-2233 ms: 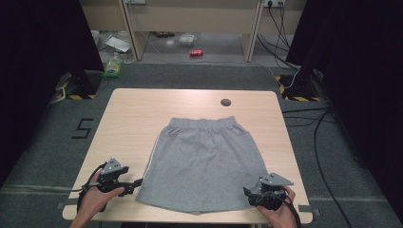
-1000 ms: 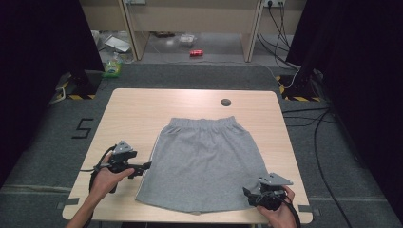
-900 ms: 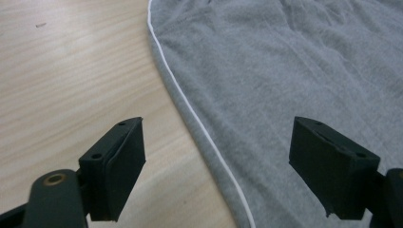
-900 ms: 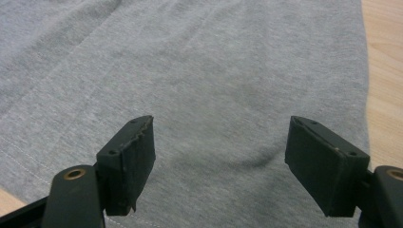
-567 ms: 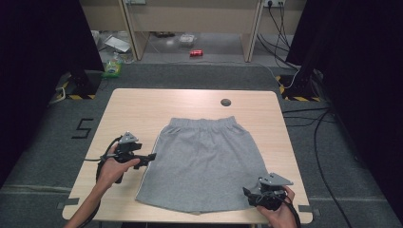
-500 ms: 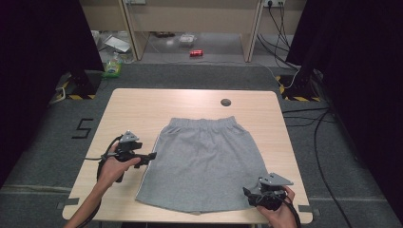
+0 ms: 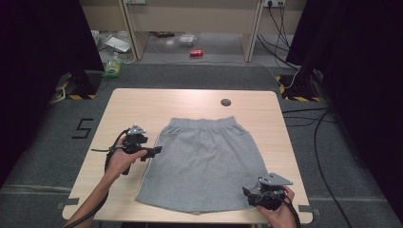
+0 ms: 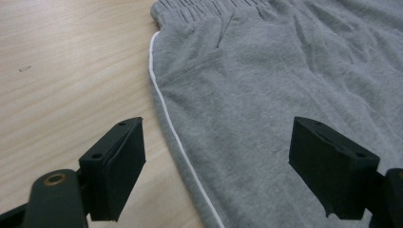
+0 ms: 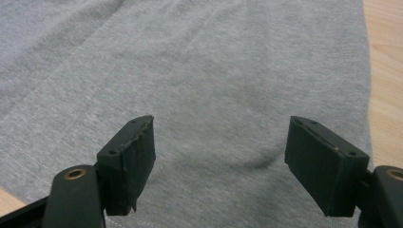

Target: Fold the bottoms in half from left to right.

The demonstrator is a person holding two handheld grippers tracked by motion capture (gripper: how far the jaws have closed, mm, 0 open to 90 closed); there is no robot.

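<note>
On the pale wooden table (image 7: 142, 107), the left gripper (image 7: 154, 151) sits at the left side seam of the grey fleece shorts with white piping (image 7: 204, 164), its jaws spread wide, one over bare wood and one over the cloth. The shorts lie flat in the middle of the table, elastic waistband toward the far edge. At the near right corner of the hem, the right gripper (image 7: 246, 192) hovers with jaws parted wide above the fabric.

shorts (image 8: 285, 95) cropped by frame (hem unseen)
</note>
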